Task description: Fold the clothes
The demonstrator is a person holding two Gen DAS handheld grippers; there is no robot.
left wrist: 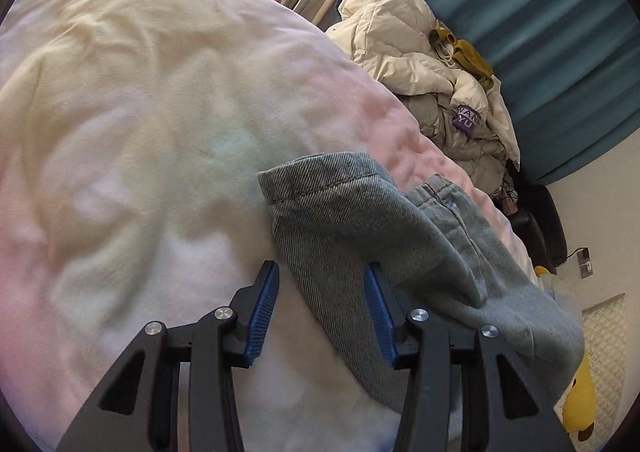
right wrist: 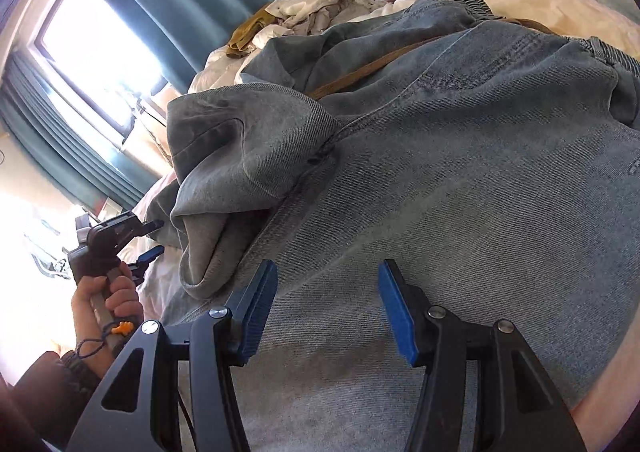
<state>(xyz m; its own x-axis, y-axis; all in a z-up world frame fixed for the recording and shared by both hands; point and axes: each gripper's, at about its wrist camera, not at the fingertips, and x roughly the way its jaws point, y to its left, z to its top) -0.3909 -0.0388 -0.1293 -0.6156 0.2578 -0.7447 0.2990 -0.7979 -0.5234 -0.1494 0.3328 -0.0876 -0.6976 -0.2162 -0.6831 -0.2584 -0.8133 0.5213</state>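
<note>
Left wrist view: pale duvet (left wrist: 140, 124) fills the left and centre, wrinkled, covering the bed. Left gripper (left wrist: 322, 308) is low centre, jaws apart, nothing between the blue pads (left wrist: 264, 312). Jeans (left wrist: 360, 236) lie on the duvet just right of centre, two hemmed leg ends pointing far-left, denim running back near-right under the right-hand finger. Denim shows between the fingers, but contact can't be confirmed. Far right: heap of cream puffer jacket (left wrist: 404, 52) with a mustard garment (left wrist: 468, 52) on top, in front of a teal curtain (left wrist: 540, 32). Near right edge: something yellow (left wrist: 580, 392), too cut off to identify.

Right wrist view: far left is a bright window (right wrist: 100, 48) with the teal curtain on both sides. Lower left, a hand (right wrist: 108, 296) grips the handle of the left gripper, whose jaws stand apart just beside a folded-over leg of the jeans, not closed on it. Right gripper (right wrist: 328, 308) is low centre, jaws wide apart, hovering over the broad denim panel, gripping nothing. The jeans fill centre to right: one leg doubled back in a loose fold left of centre, elastic waistband (right wrist: 476, 4) at the far right. Beyond it, the mustard garment and white clothes, piled at the far edge of the bed.
</note>
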